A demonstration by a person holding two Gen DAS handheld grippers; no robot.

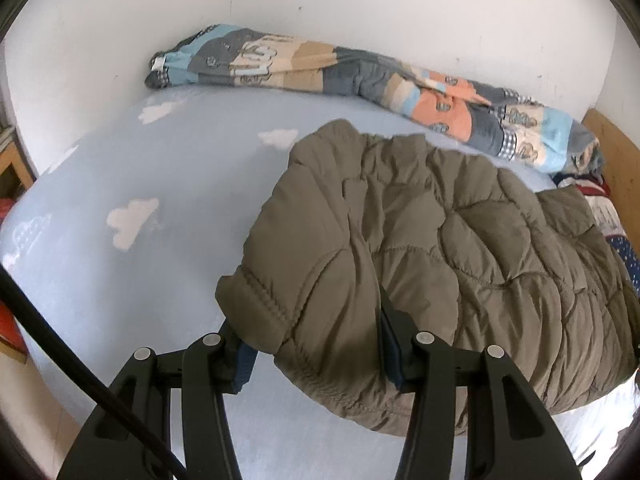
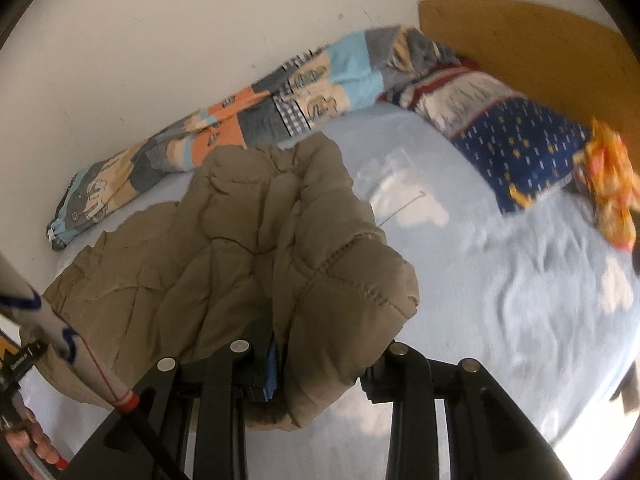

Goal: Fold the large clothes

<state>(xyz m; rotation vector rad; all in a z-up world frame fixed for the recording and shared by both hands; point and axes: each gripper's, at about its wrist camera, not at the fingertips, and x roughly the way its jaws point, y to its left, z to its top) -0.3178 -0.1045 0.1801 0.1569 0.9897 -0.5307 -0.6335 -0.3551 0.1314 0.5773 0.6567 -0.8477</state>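
Observation:
An olive quilted jacket hangs bunched above the light blue bed sheet. My left gripper is shut on a stitched edge fold at the jacket's near left end, with the padding bulging between the blue pads. In the right wrist view the same jacket spreads away to the left. There my right gripper is shut on a thick folded corner of it, which drapes over and hides most of the right finger. The jacket's underside is hidden.
A rolled patchwork quilt lies along the white wall at the back. A navy dotted pillow and an orange cloth lie by the wooden headboard. A hand shows at lower left of the right wrist view.

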